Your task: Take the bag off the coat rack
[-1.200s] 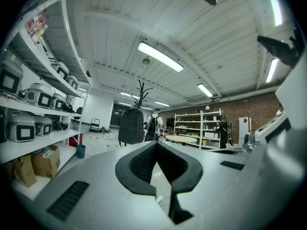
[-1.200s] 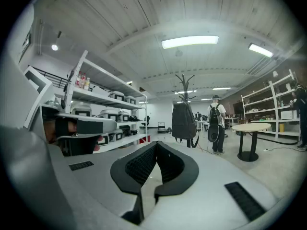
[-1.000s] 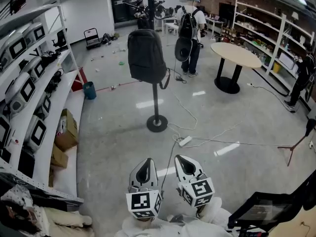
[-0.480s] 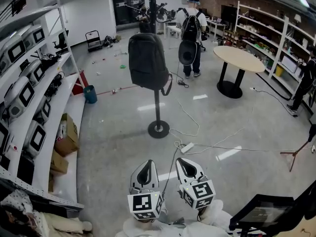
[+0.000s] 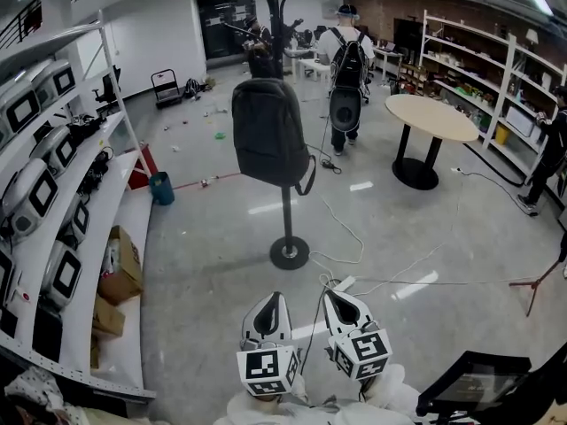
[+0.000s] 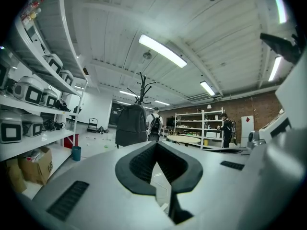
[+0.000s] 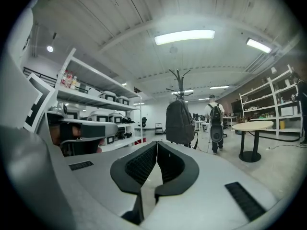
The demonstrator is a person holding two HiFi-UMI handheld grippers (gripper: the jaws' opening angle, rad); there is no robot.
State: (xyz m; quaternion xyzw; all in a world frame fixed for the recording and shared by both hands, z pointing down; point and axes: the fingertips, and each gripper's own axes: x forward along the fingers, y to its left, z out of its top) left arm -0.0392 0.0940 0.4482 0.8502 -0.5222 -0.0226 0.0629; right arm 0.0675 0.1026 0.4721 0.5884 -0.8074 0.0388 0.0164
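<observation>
**Black backpack (image 5: 268, 131) hanging on the coat rack (image 5: 286, 215), straight ahead of you**

One backpack hangs high on the pole of the one black coat rack, across open floor from your two grippers. Your left gripper (image 5: 276, 298) and right gripper (image 5: 329, 294) sit side by side, each with its jaws pressed together on nothing. Each carries one cube with square black-and-white markers.

White cables (image 5: 347, 230) and one power strip (image 5: 344, 283) lie on the floor between you and the rack's base.

Two people stand beyond: one person wearing a backpack (image 5: 346, 65) behind the rack, and another person (image 5: 551, 144) by the right shelving (image 5: 496, 56). One round table (image 5: 431, 116) stands right of the rack. One teal bin (image 5: 160, 187) and some cardboard boxes (image 5: 120, 268) sit by the left shelving (image 5: 111, 193).
</observation>
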